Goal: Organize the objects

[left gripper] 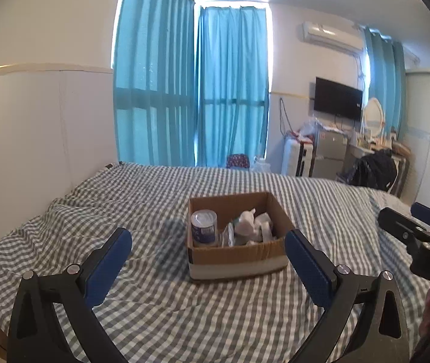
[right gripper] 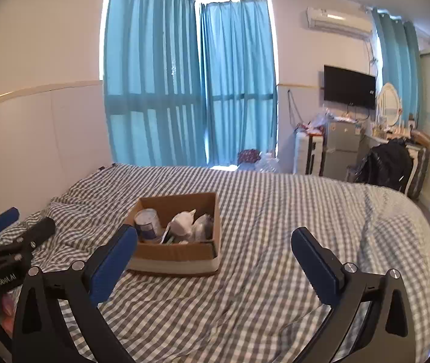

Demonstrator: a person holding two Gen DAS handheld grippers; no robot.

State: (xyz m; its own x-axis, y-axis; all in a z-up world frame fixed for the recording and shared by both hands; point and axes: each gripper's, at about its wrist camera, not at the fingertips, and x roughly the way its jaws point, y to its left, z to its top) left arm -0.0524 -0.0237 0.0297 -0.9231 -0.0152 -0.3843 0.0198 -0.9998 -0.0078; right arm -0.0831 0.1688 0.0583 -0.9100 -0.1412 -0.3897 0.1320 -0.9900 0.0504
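brown cardboard box (left gripper: 236, 252) sits open-topped on a bed (left gripper: 160, 311) covered with a grey-and-white checked sheet, roughly mid-bed and ahead of both cameras. inside the box, a blue-and-white can (left gripper: 204, 227) stands upright in the near left corner; beside it to the right lies a heap of white and clear plastic-wrapped items (left gripper: 253, 227), too jumbled to name singly. left gripper (left gripper: 208, 245) hovers above the sheet with its blue-padded fingers (left gripper: 110, 267) spread wide and nothing between them; the box appears between the two finger tips in the left wrist view, short of contact. right gripper (right gripper: 214, 246) is likewise spread wide and carries nothing, its left finger overlapping the near left corner of the box in the right wrist view, its right finger over bare sheet. each gripper shows at the edge of the other's view, the left one low at the left side of the right wrist view, well apart from the box. behind the bed hang blue curtains (right gripper: 190, 81); a dark television (right gripper: 349, 86) is mounted on the far wall below a white air conditioner (right gripper: 337, 19).
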